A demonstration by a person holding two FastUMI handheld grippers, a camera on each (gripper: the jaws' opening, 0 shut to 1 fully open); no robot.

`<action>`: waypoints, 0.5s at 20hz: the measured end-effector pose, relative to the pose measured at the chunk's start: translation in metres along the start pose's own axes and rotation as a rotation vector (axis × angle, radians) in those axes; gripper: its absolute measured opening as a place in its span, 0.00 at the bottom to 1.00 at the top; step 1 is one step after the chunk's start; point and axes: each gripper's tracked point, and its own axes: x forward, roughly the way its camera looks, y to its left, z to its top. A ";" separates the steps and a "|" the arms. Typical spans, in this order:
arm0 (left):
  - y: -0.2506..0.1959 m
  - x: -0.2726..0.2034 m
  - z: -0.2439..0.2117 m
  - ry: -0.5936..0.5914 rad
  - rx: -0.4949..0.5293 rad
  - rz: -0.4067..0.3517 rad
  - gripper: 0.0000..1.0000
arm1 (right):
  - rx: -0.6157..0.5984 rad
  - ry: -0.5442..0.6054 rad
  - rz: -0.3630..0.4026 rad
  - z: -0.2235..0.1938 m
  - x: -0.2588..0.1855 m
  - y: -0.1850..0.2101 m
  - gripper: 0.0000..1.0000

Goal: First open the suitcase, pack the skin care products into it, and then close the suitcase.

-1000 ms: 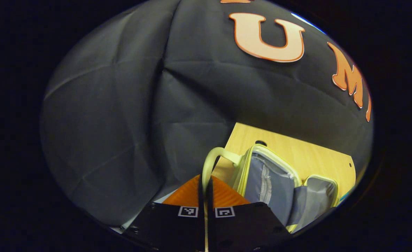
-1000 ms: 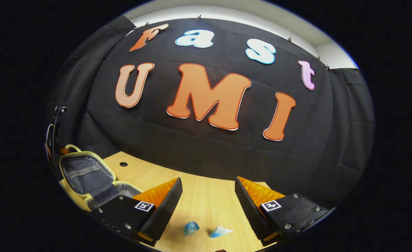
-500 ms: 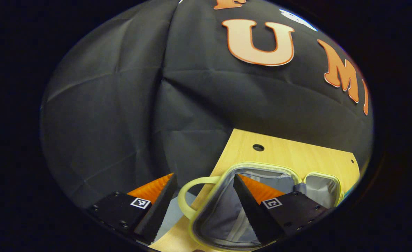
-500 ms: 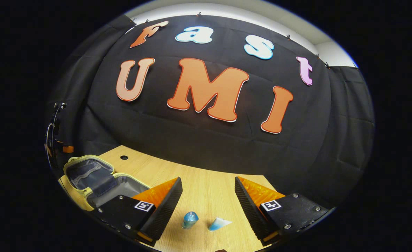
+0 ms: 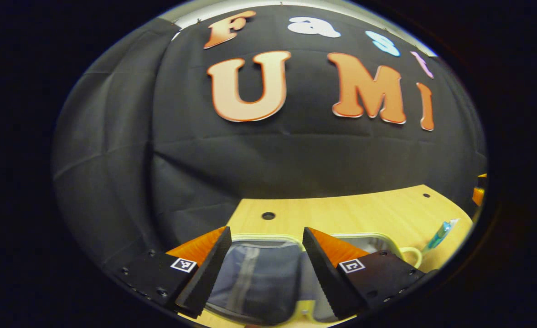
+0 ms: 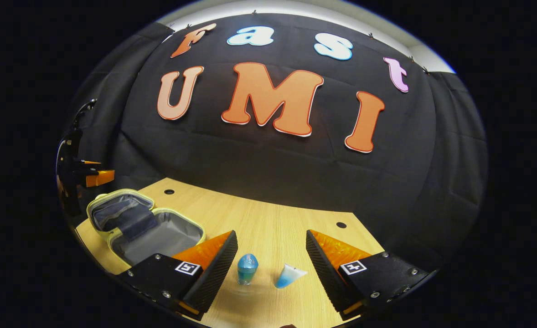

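Since a second ago left gripper (image 5: pixel 265 259) released the handle, jaws wide over open suitcase (image 6: pixel 145 225). Right gripper (image 6: pixel 272 255) wide, empty, framing bottle (image 6: pixel 247 268) and tube (image 6: pixel 289 276) beside suitcase; packing, closing remained.

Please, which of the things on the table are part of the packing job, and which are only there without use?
Part of the job:
- open suitcase
- small blue bottle
- blue-and-white tube
- left gripper, right gripper, both open

Only there:
- table with its holes
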 end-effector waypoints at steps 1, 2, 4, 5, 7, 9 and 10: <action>-0.023 -0.002 0.001 0.000 0.023 -0.022 0.97 | 0.004 0.014 0.009 -0.008 0.002 -0.004 0.96; -0.041 -0.004 0.002 0.002 0.048 -0.043 0.97 | 0.010 0.030 0.021 -0.018 0.003 -0.008 0.96; -0.086 -0.009 -0.003 0.005 0.075 -0.100 0.96 | 0.014 0.064 0.037 -0.036 0.007 -0.018 0.96; -0.110 -0.012 -0.004 0.007 0.084 -0.136 0.96 | 0.015 0.082 0.044 -0.045 0.010 -0.021 0.96; -0.158 -0.018 -0.010 0.018 0.106 -0.208 0.96 | 0.018 0.107 0.062 -0.061 0.013 -0.027 0.96; -0.200 -0.022 -0.020 0.037 0.123 -0.261 0.96 | 0.019 0.128 0.082 -0.075 0.018 -0.036 0.96; -0.218 -0.024 -0.028 0.051 0.125 -0.280 0.98 | 0.020 0.137 0.089 -0.081 0.020 -0.039 0.96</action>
